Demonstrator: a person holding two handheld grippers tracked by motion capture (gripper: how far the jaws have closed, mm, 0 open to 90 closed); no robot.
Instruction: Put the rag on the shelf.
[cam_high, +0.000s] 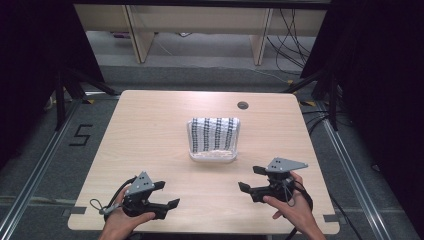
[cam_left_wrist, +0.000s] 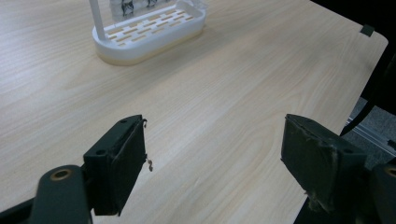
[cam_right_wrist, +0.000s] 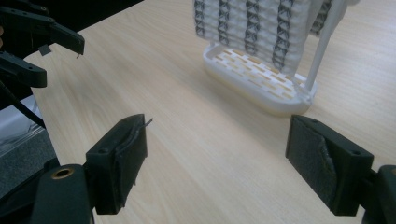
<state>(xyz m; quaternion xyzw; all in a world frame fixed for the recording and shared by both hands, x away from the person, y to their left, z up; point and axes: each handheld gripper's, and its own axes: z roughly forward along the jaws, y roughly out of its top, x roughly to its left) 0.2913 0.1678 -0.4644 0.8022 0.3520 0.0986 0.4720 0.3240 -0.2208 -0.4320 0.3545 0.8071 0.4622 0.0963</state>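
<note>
A white slotted rack (cam_high: 212, 154) stands at the middle of the light wooden table (cam_high: 150, 130), with a black-and-white patterned cloth (cam_high: 214, 134) draped over it. My left gripper (cam_high: 169, 194) is low over the near left of the table, open, with nothing between its jaws. My right gripper (cam_high: 248, 178) is at the near right, also open and empty. The left gripper view shows my left gripper (cam_left_wrist: 215, 158) wide apart over bare wood, the rack (cam_left_wrist: 149, 39) beyond. In the right gripper view my right gripper (cam_right_wrist: 217, 158) faces the rack (cam_right_wrist: 261, 88) and cloth (cam_right_wrist: 257, 28); the left gripper (cam_right_wrist: 63, 63) is at the upper left.
A round cable hole (cam_high: 243, 105) sits near the table's far edge. Dark curtains flank both sides. A "5" (cam_high: 80, 135) is marked on the floor at the left. Desk legs and cables (cam_high: 287, 45) lie beyond the table.
</note>
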